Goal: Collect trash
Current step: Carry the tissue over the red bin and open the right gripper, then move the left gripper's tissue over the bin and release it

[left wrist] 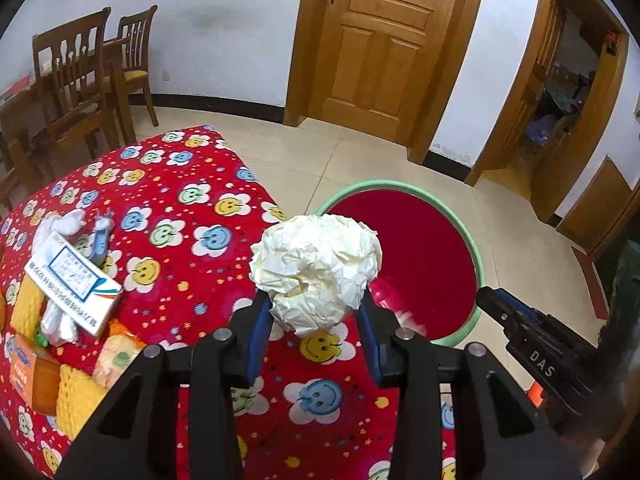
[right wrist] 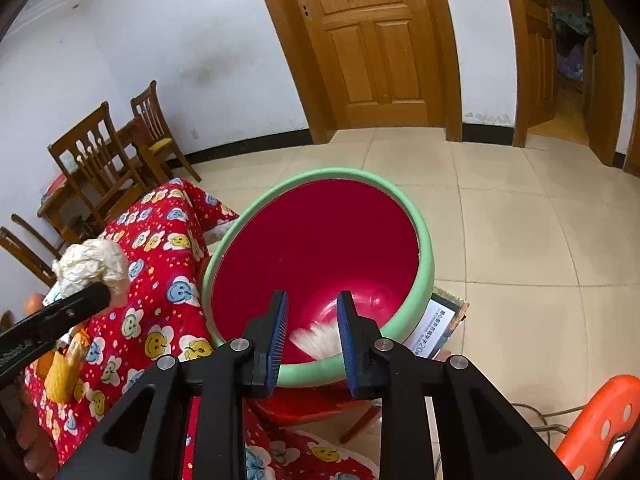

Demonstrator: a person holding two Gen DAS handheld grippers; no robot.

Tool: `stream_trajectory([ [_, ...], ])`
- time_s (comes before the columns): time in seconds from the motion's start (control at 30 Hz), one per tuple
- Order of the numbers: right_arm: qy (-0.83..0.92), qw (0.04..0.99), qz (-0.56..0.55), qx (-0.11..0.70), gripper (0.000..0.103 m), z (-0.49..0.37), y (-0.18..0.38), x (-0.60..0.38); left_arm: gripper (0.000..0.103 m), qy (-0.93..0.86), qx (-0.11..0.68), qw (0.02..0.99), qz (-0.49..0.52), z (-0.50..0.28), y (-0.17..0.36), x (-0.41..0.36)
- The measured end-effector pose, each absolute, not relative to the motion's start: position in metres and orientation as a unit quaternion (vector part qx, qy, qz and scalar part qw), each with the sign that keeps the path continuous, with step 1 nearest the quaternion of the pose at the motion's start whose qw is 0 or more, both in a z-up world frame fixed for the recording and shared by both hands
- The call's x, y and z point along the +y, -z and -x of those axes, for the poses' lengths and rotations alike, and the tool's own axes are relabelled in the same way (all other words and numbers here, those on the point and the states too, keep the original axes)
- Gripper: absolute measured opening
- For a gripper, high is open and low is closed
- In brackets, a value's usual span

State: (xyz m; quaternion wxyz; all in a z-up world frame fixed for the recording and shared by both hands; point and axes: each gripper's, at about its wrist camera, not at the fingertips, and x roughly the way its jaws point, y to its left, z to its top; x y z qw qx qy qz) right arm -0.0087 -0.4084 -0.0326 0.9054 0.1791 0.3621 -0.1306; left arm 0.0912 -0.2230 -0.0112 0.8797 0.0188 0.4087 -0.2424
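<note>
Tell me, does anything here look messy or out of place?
Yes. Litter sits in a heap on the red smiley-face tablecloth: a white box lying askew over crumpled tissues and snack wrappers. The red bin holds only a white scrap. The left gripper grips a paper ball.

One paper ball [left wrist: 316,270], one basin [left wrist: 476,264], two chairs [left wrist: 76,80].

A closed wooden door [left wrist: 376,40] stands in a white wall above a beige tiled floor [right wrist: 520,220]. Wooden chairs [left wrist: 76,80] cluster at left, an open doorway [left wrist: 560,92] shows at right, and an orange plastic stool [right wrist: 600,420] sits nearby.
</note>
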Motion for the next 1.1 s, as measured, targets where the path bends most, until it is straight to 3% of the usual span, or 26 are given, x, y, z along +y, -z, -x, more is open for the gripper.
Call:
stream_trajectory([
  [0.1,0.132,0.907,-0.181,0.356,0.028,0.012,0.03,-0.41,0.04,0.246,0.415,0.875,-0.022,-0.094,0.018,-0.231],
  [0.23,0.136,0.909,-0.183,0.348,0.041,0.015,0.028,-0.414,0.04,0.25,0.422,0.871,-0.026,-0.096,0.024,-0.24],
  [0.63,0.148,0.907,-0.199,0.34,0.042,0.024,0.031,-0.428,0.04,0.266,0.439,0.857,-0.053,-0.105,0.041,-0.28],
  [0.9,0.155,0.904,-0.208,0.341,0.042,0.027,0.033,-0.435,0.063,0.259,0.434,0.861,-0.06,-0.107,0.037,-0.287],
  [1.1,0.155,0.903,-0.21,0.34,0.043,0.027,0.031,-0.433,0.065,0.252,0.435,0.863,-0.047,-0.107,0.032,-0.275],
])
